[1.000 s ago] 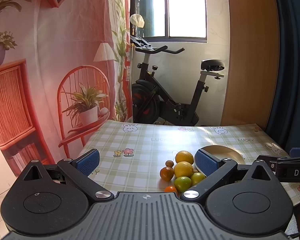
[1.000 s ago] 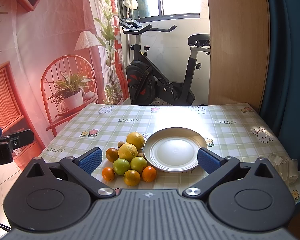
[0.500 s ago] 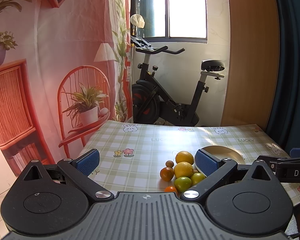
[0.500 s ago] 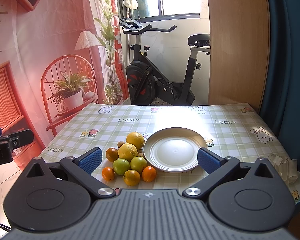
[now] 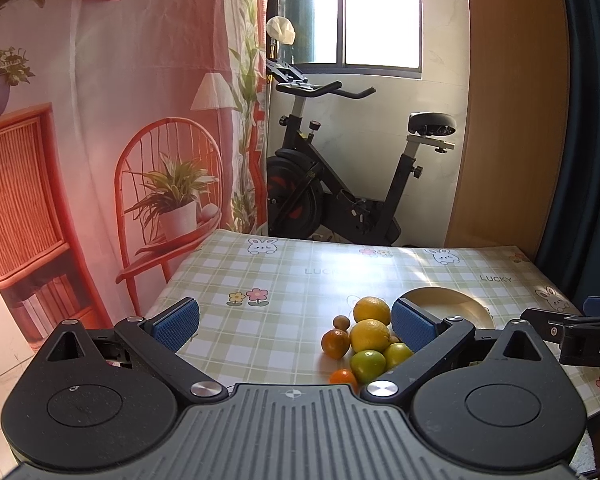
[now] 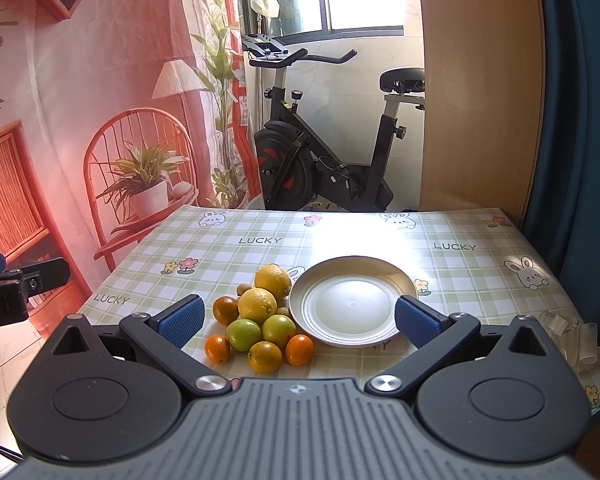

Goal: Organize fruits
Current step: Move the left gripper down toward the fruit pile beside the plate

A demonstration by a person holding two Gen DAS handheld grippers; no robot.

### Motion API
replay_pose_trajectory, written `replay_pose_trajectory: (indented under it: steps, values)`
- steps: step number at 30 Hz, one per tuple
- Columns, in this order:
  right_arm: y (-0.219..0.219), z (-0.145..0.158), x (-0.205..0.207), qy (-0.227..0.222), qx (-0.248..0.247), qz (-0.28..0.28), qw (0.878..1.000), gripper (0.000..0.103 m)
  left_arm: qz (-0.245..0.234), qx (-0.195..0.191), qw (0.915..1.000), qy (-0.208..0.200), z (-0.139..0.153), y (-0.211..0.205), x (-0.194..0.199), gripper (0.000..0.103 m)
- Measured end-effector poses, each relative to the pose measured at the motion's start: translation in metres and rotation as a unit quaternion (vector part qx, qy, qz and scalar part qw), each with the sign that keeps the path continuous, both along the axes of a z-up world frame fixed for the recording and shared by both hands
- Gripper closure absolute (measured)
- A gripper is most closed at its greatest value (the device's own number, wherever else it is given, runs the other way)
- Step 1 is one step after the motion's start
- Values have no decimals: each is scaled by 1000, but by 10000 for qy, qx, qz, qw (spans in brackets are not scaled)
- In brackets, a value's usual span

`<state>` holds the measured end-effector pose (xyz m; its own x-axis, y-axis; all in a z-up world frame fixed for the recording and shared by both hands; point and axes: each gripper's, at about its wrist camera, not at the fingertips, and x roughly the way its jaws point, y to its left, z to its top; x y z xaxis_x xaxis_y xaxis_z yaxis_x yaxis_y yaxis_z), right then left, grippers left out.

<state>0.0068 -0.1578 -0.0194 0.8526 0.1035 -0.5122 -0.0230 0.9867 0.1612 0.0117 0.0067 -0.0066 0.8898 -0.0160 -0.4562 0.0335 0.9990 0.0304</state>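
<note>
I have both grippers hanging above the near edge of the table [image 6: 480, 264], each with its jaws spread wide and nothing between them. The left gripper [image 5: 296, 322] looks over the left half of the checked cloth, and past its right finger I see the fruit pile [image 5: 366, 342] with part of the plate [image 5: 452, 300] behind that finger. The right gripper [image 6: 298, 320] faces the plate [image 6: 352, 306] almost head on; it is empty, pale and round, and sits on the cloth just right of the fruit [image 6: 260, 320]. From this view I count 2 lemons [image 6: 258, 304] at the back of the pile, the far one touching the plate rim, 2 green fruits [image 6: 244, 334] side by side in front of them, and 4 oranges [image 6: 300, 350] around the near and left sides. 2 small brown fruits [image 6: 244, 289] peek out beside the lemons; I cannot tell what they are. The whole pile is packed together, fruit touching fruit, and none of it is on the plate. Some clear plastic [image 6: 572, 338] lies at the table's right edge. An exercise bike [image 6: 328, 152] stands beyond the table, under the window.
</note>
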Motion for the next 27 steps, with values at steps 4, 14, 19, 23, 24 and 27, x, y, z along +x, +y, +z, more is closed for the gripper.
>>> replay_pose_trajectory:
  steps: [4,14,19,23,24,27]
  values:
    - [-7,0,11,-3,25,6,10000,0,-44,-148,9998,117,-4,5,15,0]
    - [-28,-13,57,-373,-159,74,9991,0,227,157,9994,-225,-10,13,67,1]
    - [-39,-30,94,-372,182,254,9988,0,212,159,9992,-294,-24,11,93,2]
    - [-44,-48,121,-254,268,425,9984,0,-14,-58,9996,-263,-43,9,106,9]
    - [-44,-52,126,-221,277,480,9982,0,-49,-53,9998,-201,-46,8,109,9]
    - [-43,-63,140,-72,324,674,9972,0,-95,-114,9998,157,-61,7,122,12]
